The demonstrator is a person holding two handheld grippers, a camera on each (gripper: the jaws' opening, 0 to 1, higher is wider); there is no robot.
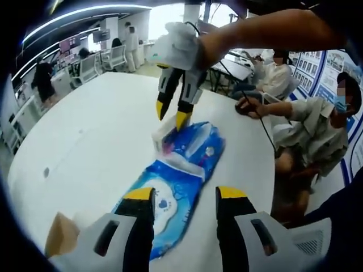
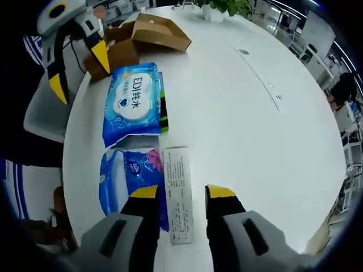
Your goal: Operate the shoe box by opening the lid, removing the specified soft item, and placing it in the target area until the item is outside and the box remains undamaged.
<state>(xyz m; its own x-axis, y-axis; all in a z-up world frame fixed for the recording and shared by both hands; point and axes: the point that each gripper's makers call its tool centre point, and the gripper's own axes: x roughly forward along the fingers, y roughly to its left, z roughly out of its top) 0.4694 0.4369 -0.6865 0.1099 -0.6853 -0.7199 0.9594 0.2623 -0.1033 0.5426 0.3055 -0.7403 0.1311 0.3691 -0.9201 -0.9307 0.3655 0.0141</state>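
Observation:
An open brown cardboard shoe box [image 2: 142,37] stands near the table's edge; one corner of it [image 1: 59,235] shows beside my left jaw. Next to it lies a blue-and-white wet-wipes pack [image 2: 133,99], the same pack [image 1: 170,198] reaching between my left gripper's [image 1: 185,195] open jaws. A blue tissue pack [image 2: 127,175] [image 1: 198,147] lies beyond it. A narrow white box [image 2: 178,198] [image 1: 164,133] rests on the table between the open jaws of my right gripper [image 2: 182,192], which hovers just above it [image 1: 171,115]. The left gripper [image 2: 79,71] hangs open by the shoe box.
The white round table [image 1: 102,130] stretches wide beyond the items. Seated people [image 1: 323,124] and a cable [image 1: 261,119] are at one side. Office chairs [image 1: 85,65] stand behind the table. A potted plant [image 2: 227,7] sits at the far edge.

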